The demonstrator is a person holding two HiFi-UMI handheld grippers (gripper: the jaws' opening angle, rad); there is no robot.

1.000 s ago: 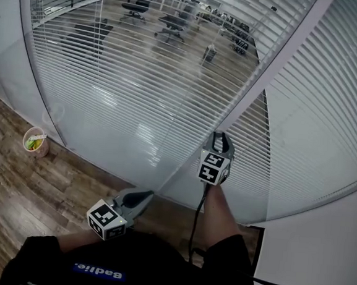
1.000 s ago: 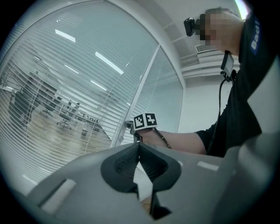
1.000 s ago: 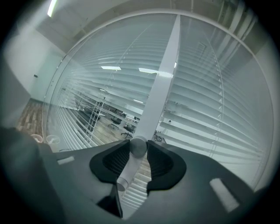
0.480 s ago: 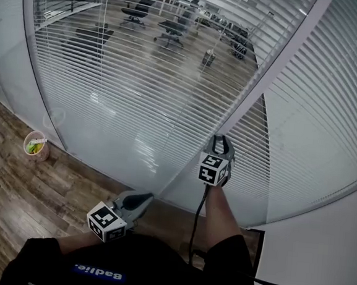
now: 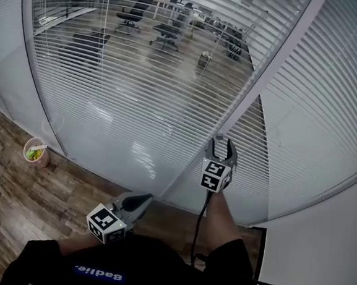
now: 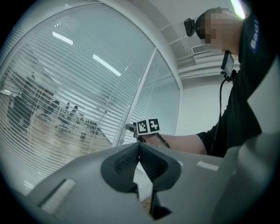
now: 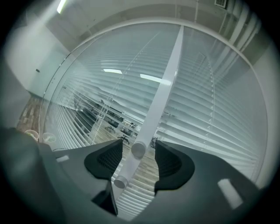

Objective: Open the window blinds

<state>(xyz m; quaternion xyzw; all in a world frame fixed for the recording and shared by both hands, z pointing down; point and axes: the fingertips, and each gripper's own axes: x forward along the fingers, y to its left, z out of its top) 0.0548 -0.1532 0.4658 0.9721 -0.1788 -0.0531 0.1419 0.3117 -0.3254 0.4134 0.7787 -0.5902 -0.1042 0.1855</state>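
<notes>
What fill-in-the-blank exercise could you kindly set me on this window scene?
1. The grey left tool has its jaws ____.
2. The small round cup with green contents stands on the brown wooden ____.
3. The white round knob lies between the jaws of the ____ tool.
Missing words: shut; floor; right.
The right tool has just been opening its jaws, which stand clear of the knob.

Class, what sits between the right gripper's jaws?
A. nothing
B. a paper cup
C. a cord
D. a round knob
D: the round knob stands between the jaws of the right gripper, which have just been opening and do not press it.
</notes>
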